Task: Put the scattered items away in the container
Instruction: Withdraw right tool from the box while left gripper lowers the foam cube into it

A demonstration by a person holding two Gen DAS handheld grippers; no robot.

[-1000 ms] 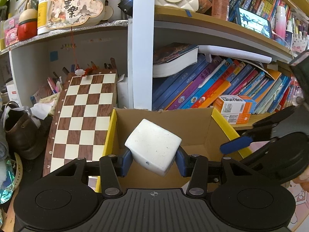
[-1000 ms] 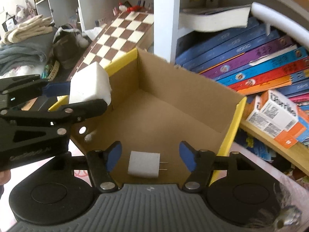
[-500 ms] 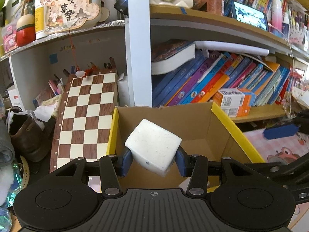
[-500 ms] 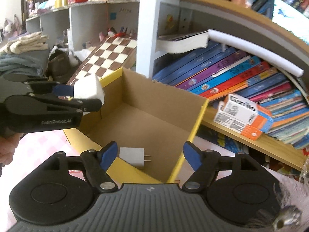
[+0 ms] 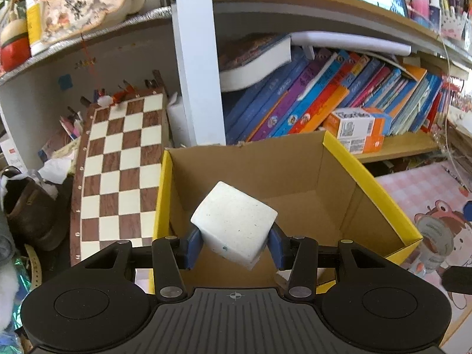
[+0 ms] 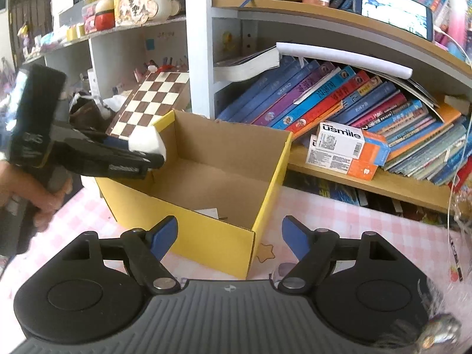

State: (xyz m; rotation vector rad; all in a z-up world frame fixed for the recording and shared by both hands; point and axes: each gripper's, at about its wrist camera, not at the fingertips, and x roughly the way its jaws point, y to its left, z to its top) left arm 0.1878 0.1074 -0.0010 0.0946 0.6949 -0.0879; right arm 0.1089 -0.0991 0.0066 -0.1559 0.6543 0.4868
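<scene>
My left gripper [image 5: 234, 246] is shut on a white foam cube [image 5: 234, 228] and holds it over the near left part of the open cardboard box [image 5: 368, 188] with yellow outer walls. In the right wrist view the left gripper [image 6: 147, 150] with the cube [image 6: 146, 141] hangs over the box's left rim [image 6: 165, 121]. My right gripper [image 6: 228, 237] is open and empty, back from the box's near corner [image 6: 250, 250]. A white plug adapter [image 6: 211, 212] lies inside the box, mostly hidden by the near wall.
A chessboard [image 5: 118, 171] leans against the shelf left of the box. Books [image 6: 339, 100] and a usmile carton [image 6: 345, 144] fill the shelf behind. A brown shoe [image 5: 26, 206] lies far left. A pink checked cloth [image 6: 339, 221] covers the table.
My right gripper has pulled back out of the box, leaving the plug adapter inside. My left gripper still holds the cube, now over the box's opening.
</scene>
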